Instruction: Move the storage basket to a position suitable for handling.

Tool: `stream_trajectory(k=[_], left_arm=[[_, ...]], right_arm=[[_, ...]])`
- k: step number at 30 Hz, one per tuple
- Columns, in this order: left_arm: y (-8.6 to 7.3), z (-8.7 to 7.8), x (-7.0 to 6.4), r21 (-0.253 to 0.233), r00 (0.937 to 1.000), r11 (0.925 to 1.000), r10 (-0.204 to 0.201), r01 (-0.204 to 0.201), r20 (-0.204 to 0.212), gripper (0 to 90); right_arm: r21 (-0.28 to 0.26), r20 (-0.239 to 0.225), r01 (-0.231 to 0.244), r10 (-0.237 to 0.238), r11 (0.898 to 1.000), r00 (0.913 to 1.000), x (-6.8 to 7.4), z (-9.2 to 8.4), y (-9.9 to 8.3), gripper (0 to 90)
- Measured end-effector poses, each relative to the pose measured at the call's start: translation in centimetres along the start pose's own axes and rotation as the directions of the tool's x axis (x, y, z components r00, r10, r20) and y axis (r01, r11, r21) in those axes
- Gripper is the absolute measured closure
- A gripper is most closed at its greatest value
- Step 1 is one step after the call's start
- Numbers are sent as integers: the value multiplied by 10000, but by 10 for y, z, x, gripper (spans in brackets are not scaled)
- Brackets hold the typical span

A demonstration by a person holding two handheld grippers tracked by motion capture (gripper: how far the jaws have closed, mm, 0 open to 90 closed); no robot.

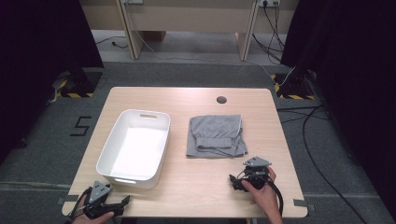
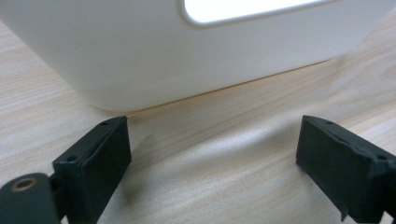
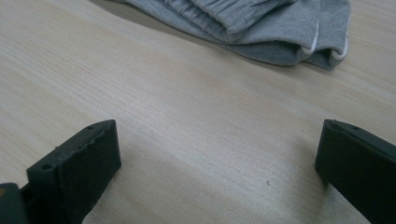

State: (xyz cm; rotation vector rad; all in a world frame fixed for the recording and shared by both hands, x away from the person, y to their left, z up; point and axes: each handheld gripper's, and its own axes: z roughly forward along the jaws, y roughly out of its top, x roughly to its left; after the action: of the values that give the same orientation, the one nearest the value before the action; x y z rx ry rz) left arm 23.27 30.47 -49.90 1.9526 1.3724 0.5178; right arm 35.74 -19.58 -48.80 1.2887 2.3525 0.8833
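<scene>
A folded grey garment (image 1: 215,135) lies on the wooden table, right of centre; its near edge (image 3: 261,28) fills the top of the right gripper view. To its left stands a white plastic bin (image 1: 135,147), whose near wall (image 2: 187,51) is close ahead in the left gripper view. My left gripper (image 1: 122,203) rests at the table's front left corner, just short of the bin, jaws open with bare wood between them (image 2: 212,158). A hand holds my right gripper (image 1: 235,181) at the front right, below the garment, jaws open over bare table (image 3: 219,158).
The table (image 1: 187,100) has a round cable hole (image 1: 221,99) near its far edge. Beyond it are grey carpet, desk legs and cables; black curtains hang on both sides. A cable trails along the floor at right.
</scene>
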Motion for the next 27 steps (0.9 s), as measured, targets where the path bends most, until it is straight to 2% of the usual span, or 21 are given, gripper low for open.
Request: stream_trajectory(k=[2,3,4,5,6,7,9,10,11,12,13,15,21,25,27], left_arm=[[0,0,0,-3,10000,10000,-5,5,1,93],[0,0,0,-6,10000,10000,-8,8,-2,93],[0,0,0,-18,10000,10000,-11,11,-3,93],[0,0,0,-32,10000,10000,-11,11,-4,93],[0,0,0,-23,10000,10000,-12,12,-6,93],[0,0,0,-18,10000,10000,-12,12,-6,93],[0,0,0,-23,10000,10000,-14,14,-9,93],[0,1,0,-34,10000,10000,-16,16,-9,93],[0,1,0,-44,10000,10000,-12,12,-3,93],[0,1,0,-44,10000,10000,-12,12,-3,93],[0,1,0,-42,10000,10000,-16,16,-1,93],[0,1,0,-47,10000,10000,-11,11,10,93],[0,1,1,-53,10000,10000,-5,6,12,93],[0,1,0,-62,10000,10000,-6,6,12,93],[0,1,1,-60,10000,10000,-5,5,14,93]], right_arm=[[-5,-2,-8,8,10000,10000,0,0,0,12],[-131,43,13,-12,9999,10000,-2,0,1,82],[-131,43,13,-12,9999,10000,-2,0,1,82],[-325,-24,-172,171,9993,9999,-3,-3,3,222],[-410,-16,-246,245,9989,9997,-4,-3,4,202],[-535,-17,-392,392,9978,9992,-5,-4,6,129],[-594,20,-567,570,9966,9984,-5,-4,7,136],[-649,29,-627,630,9959,9980,-5,-5,11,194],[-774,-86,-503,498,9957,9987,-5,-5,17,142],[-774,-86,-503,498,9957,9987,-5,-5,17,142],[-825,-25,-400,399,9958,9992,-2,-4,23,180],[-949,3,-247,248,9952,9997,1,-2,31,149],[-1112,-42,137,-143,9937,9999,6,4,51,158],[-1246,-124,66,-82,9922,9999,6,8,59,159],[-1315,-165,-46,25,9913,9999,5,12,69,162]])
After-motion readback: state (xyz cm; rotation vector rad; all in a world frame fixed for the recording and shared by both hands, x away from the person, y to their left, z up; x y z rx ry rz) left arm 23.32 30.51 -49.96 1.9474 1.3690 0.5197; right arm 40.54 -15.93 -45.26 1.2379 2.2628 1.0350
